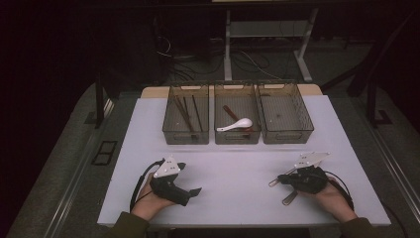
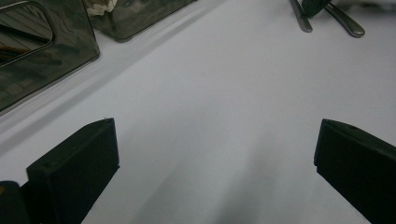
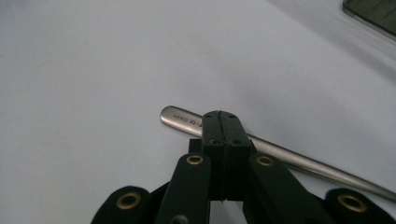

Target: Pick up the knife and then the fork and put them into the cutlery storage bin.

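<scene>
The right gripper (image 3: 223, 116) has its jaws pressed together, right over a metal handle (image 3: 289, 158) lying on the white table (image 1: 237, 173) — whether they pinch it I cannot tell. The left gripper (image 2: 210, 163) rests nearby, jaws spread — nothing between them.

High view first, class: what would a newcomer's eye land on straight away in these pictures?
Three clear plastic bins stand in a row at the far side of the white table, and a white ceramic spoon gleams in the middle one. Nearer the person, the right hand-held gripper has its jaws shut over a silver metal utensil handle, while the left hand-held gripper is open above bare tabletop.
</scene>
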`<act>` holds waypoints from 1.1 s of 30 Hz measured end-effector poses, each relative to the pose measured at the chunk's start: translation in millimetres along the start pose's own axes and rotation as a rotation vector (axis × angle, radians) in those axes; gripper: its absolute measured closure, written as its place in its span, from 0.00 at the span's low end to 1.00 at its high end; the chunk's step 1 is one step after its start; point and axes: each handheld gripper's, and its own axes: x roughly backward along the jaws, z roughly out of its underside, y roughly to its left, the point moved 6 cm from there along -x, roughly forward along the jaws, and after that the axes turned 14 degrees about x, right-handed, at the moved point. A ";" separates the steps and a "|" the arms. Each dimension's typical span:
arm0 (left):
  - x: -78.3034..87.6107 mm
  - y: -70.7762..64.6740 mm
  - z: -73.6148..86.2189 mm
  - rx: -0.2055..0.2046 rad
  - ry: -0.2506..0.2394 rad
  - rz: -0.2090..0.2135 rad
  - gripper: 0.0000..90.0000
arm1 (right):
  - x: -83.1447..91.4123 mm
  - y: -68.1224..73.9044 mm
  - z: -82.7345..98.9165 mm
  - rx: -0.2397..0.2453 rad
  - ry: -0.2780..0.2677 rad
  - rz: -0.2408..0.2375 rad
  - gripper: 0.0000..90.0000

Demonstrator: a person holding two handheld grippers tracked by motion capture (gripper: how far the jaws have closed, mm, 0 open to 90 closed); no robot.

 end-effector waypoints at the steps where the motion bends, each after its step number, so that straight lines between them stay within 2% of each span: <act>1: -0.1 0.1 -0.1 0.001 -0.001 0.000 0.00 | -1.2 -0.7 -1.3 -0.002 0.001 0.001 0.99; 14: 0.3 0.4 -0.1 -0.004 0.001 0.002 0.00 | -20.6 -19.3 -19.3 -0.005 -0.007 0.015 0.99; 25: -0.1 0.2 0.1 -0.010 0.006 0.008 0.00 | -37.6 -41.8 -34.3 -0.002 0.000 0.038 0.99; 30: 0.4 0.1 0.1 -0.012 0.006 0.009 0.00 | -37.6 -44.7 -37.2 -0.006 -0.005 0.034 0.99; 33: 0.5 0.1 -0.3 -0.010 0.005 0.012 0.00 | -28.7 -45.4 -39.5 -0.021 -0.019 0.011 0.91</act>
